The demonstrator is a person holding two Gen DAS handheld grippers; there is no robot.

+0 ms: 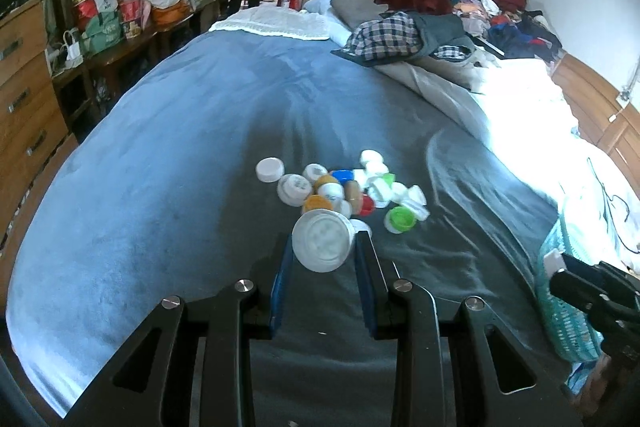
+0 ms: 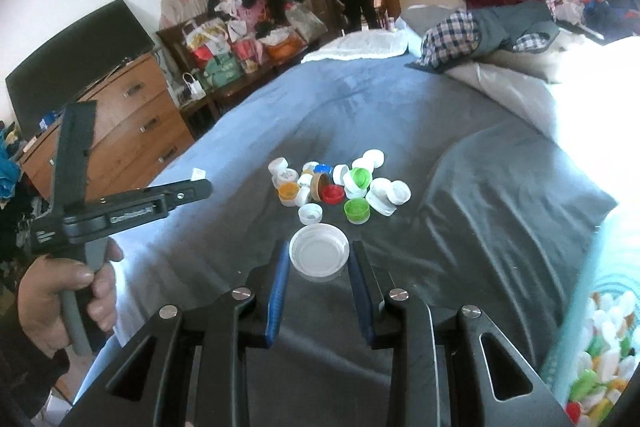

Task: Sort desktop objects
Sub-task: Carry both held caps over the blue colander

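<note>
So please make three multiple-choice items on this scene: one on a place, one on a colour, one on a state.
1. Where does the pile of caps lie?
A. on the dresser
B. on the bed
C. on the floor

2. What colour is the cap in the right gripper?
A. white
B. green
C. red

3. What is the state of the left gripper?
A. open and empty
B. shut on nothing
C. shut on a white cap

Key: 1 B, the pile rests on the grey-blue bed cover. 2 A, the cap between the blue pads is white. 3 C, its pads press on a white cap.
</note>
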